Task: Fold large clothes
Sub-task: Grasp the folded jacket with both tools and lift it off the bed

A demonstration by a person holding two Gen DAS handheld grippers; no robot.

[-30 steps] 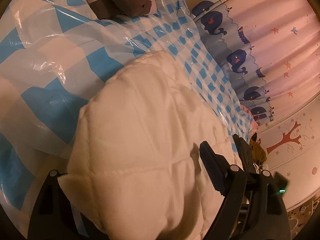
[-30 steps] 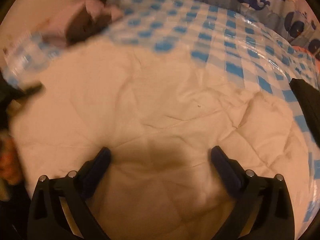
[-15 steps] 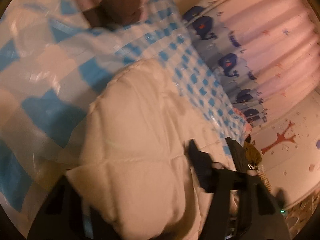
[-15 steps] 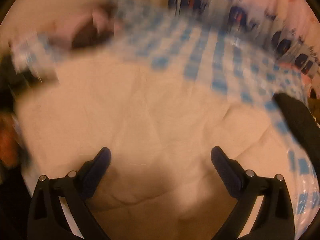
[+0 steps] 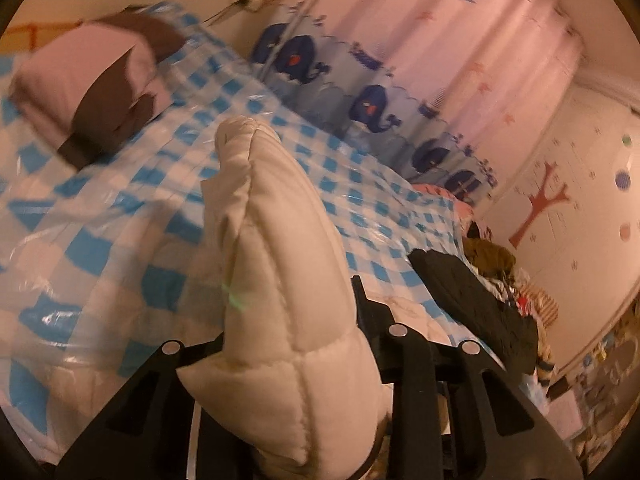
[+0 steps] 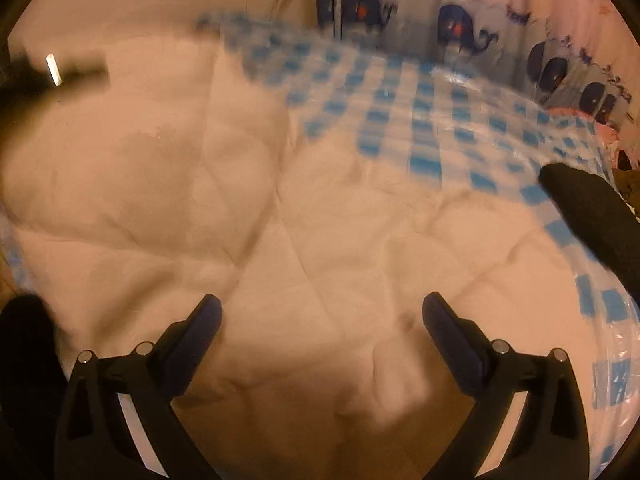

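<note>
A white quilted garment [image 5: 272,216] lies spread over a bed with a blue-and-white checked plastic cover [image 5: 100,200]. My left gripper [image 5: 288,320] has a bunched edge of it between its jaws, which are closing, and the fold stands up off the bed. In the right wrist view the same white garment [image 6: 280,220] fills the middle. My right gripper [image 6: 322,312] hovers just above it, open, with nothing between its fingers. A blurred dark shape [image 6: 52,72] shows at the upper left of that view.
A folded pink and brown quilt [image 5: 92,92] sits at the head of the bed. A black garment [image 5: 472,300] lies at the bed's right edge, beside a heap of clothes [image 5: 520,292]. A whale-print curtain [image 5: 368,108] hangs behind the bed.
My left gripper has closed on the garment's edge, risen and rolled, lifting a fold off the bed. My right gripper has shifted slightly over the garment and stays open.
</note>
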